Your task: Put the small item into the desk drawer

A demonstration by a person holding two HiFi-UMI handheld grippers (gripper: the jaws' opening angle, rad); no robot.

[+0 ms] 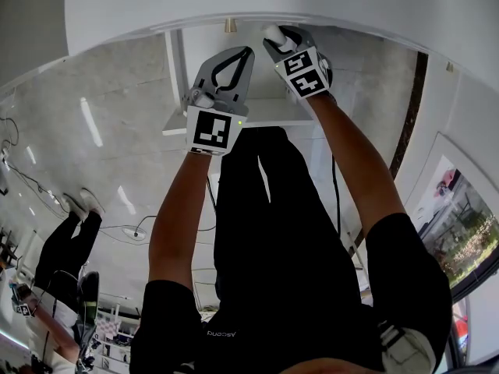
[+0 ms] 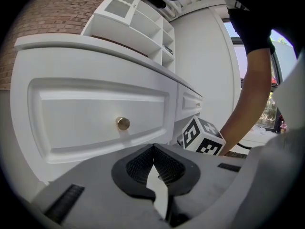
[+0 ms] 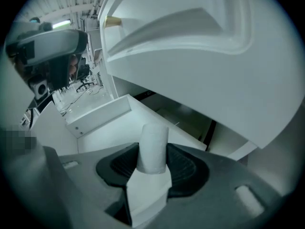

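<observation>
A small white cylinder (image 3: pixel 152 144) stands upright between the jaws of my right gripper (image 3: pixel 153 151), which is shut on it. In the head view that gripper (image 1: pixel 279 39) is raised under the edge of the white desk (image 1: pixel 234 6), with the cylinder (image 1: pixel 274 33) at its tips. Ahead of it an open white drawer (image 3: pixel 97 114) sticks out from the desk. My left gripper (image 1: pixel 246 53) hangs beside it on the left, its jaws shut on nothing. The left gripper (image 2: pixel 153 148) faces a closed drawer front with a brass knob (image 2: pixel 123 123).
The desk carries a white shelf unit (image 2: pixel 138 23) against a brick wall. The right gripper's marker cube (image 2: pixel 200 138) shows beside the closed drawer. Another person (image 1: pixel 66 263) stands on the pale floor at lower left. A window (image 1: pixel 460 232) is on the right.
</observation>
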